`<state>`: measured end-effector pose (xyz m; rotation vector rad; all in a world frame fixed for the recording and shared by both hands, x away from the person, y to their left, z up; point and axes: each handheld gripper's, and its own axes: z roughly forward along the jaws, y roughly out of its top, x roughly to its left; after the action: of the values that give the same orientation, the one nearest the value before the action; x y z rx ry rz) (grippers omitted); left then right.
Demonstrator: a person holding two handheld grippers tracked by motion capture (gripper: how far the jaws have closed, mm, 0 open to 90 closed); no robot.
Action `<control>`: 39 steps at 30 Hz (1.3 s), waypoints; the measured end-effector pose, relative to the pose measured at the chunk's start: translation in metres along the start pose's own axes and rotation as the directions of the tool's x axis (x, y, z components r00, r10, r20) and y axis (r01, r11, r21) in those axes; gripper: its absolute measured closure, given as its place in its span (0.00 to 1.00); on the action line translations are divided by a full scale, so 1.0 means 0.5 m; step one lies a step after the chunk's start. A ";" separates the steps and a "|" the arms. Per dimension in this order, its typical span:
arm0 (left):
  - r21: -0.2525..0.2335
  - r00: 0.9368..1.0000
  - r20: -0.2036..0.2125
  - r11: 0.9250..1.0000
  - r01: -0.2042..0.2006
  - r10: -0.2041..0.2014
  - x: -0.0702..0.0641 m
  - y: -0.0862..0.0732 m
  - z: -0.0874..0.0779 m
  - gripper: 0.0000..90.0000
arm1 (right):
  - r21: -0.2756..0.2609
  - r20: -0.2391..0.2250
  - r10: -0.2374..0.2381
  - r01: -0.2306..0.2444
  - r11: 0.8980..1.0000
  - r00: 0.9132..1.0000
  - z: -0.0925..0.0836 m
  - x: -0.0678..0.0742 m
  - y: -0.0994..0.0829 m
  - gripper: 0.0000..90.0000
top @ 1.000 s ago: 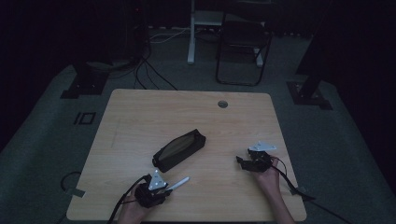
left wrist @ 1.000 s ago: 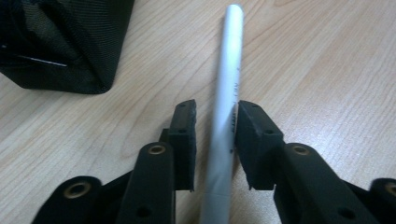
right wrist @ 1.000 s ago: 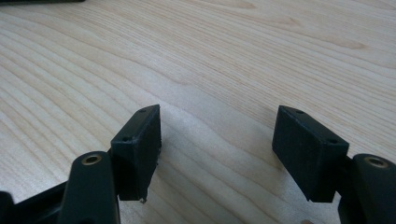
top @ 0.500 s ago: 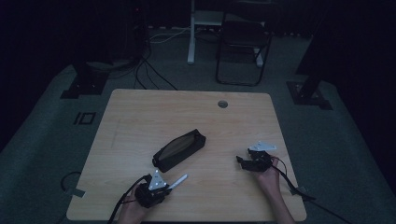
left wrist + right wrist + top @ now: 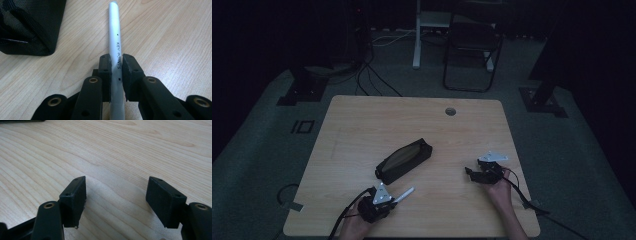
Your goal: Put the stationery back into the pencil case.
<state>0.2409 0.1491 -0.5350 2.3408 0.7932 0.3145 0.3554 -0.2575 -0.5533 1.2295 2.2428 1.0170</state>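
A white pen (image 5: 114,30) marked "KEY POINTS" lies along my left gripper (image 5: 116,58), whose jaws have just been closing and now press on its barrel from both sides. In the high view the pen (image 5: 407,192) sticks out to the right of the left gripper (image 5: 394,198) near the table's front edge. A black zip pouch (image 5: 404,160) lies mid-table, just beyond the pen; its corner (image 5: 27,25) is to the left of the pen. My right gripper (image 5: 116,185) stands open with bare wood between its jaws, at the front right (image 5: 469,172).
The wooden table (image 5: 377,125) has a round cable hole (image 5: 450,111) near its far edge. A folding chair (image 5: 472,55) and stand bases sit on the dark floor beyond it. Cables trail from both grippers over the front edge.
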 end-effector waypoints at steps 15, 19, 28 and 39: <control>-0.054 1.000 -0.005 0.999 -0.002 0.002 0.000 0.015 -0.027 0.88 | 0.000 0.000 0.000 0.000 1.000 1.000 0.000 0.000 0.000 0.36; -0.072 1.000 -0.008 0.997 -0.001 0.000 0.002 0.020 -0.040 0.88 | 0.000 0.000 0.000 0.000 1.000 1.000 0.000 0.000 0.000 0.36; -0.099 1.000 -0.007 0.995 -0.013 0.012 0.007 0.031 -0.066 0.88 | 0.000 0.000 0.000 0.000 1.000 1.000 0.000 0.000 0.000 0.36; -0.112 0.999 -0.005 0.993 -0.040 0.040 0.009 0.051 -0.092 0.88 | 0.000 0.000 0.000 0.000 1.000 1.000 0.000 0.000 0.000 0.36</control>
<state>0.2374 0.1589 -0.4832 2.2534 0.7122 0.3700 0.3554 -0.2575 -0.5533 1.2290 2.2425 1.0170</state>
